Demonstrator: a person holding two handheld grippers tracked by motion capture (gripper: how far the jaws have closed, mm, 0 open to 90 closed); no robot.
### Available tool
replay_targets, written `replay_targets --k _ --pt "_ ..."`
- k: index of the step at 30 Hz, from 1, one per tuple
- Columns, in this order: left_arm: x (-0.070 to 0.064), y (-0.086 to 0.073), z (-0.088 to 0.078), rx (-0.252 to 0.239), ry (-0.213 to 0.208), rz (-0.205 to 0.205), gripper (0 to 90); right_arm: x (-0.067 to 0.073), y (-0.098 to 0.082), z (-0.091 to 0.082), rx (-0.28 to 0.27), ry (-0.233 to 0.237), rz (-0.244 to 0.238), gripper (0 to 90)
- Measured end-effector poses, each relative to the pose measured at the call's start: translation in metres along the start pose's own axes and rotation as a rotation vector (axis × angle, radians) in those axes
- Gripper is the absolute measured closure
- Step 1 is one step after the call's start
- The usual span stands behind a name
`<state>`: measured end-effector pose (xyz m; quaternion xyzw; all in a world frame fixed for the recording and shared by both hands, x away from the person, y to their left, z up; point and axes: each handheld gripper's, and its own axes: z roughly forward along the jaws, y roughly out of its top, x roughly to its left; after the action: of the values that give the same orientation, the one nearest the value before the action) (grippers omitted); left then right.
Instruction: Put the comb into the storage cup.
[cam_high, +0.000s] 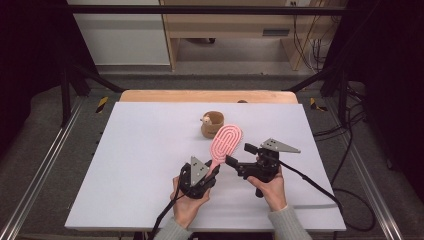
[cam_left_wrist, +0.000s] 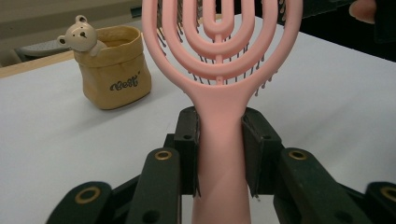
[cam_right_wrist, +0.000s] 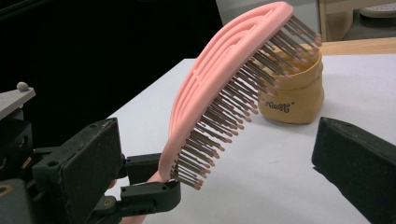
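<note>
Clamping the pink hairbrush (cam_left_wrist: 219, 121) by its handle, the left gripper's (cam_high: 196, 179) fingers (cam_left_wrist: 187, 149) hold it raised above the white desk (cam_high: 150, 165), bristles facing the right gripper (cam_high: 240, 159). That gripper's fingers (cam_right_wrist: 88, 163) stand wide apart around nothing. Beyond the brush head sits a tan pouch (cam_left_wrist: 114, 70) with a small bear figure (cam_left_wrist: 83, 35) peeking over its rim; its inside cannot be made out.

a white desk (cam_high: 140, 165) with a wooden far edge carries one thing, a small tan pouch (cam_high: 212, 125) with a bear figure on its rim, standing upright near the far middle.
</note>
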<state>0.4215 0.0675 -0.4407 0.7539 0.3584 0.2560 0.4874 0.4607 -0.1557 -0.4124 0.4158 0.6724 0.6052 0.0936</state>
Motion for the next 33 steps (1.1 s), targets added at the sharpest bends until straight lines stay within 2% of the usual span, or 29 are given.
replay_targets --k 6,13,20,21,22,26,29,33 --pt "-0.006 0.000 0.000 -0.002 -0.007 0.013 69.7 0.000 -0.001 0.002 0.004 -0.004 0.015 2.6" --pt "-0.011 -0.001 0.001 -0.002 -0.015 0.023 69.7 -0.001 -0.002 0.005 0.014 0.001 0.025 8.9" --pt "-0.015 -0.003 0.002 -0.002 -0.022 0.030 69.7 -0.002 -0.002 0.007 0.028 0.001 0.053 21.1" --pt "-0.016 -0.003 0.002 -0.001 -0.023 0.032 69.7 -0.002 -0.002 0.007 0.028 -0.001 0.057 26.6" --pt "-0.016 -0.003 0.002 -0.002 -0.022 0.033 69.7 -0.002 -0.002 0.007 0.028 -0.001 0.057 26.6" --pt "-0.017 -0.004 0.002 0.000 -0.025 0.036 69.7 -0.003 -0.001 0.006 0.034 0.005 0.062 39.3" --pt "-0.017 -0.004 0.002 -0.002 -0.023 0.036 69.7 -0.003 -0.001 0.006 0.039 0.003 0.065 45.6" --pt "-0.018 -0.005 0.002 -0.003 -0.015 0.043 69.7 -0.003 -0.001 0.007 0.049 0.007 0.089 49.0"
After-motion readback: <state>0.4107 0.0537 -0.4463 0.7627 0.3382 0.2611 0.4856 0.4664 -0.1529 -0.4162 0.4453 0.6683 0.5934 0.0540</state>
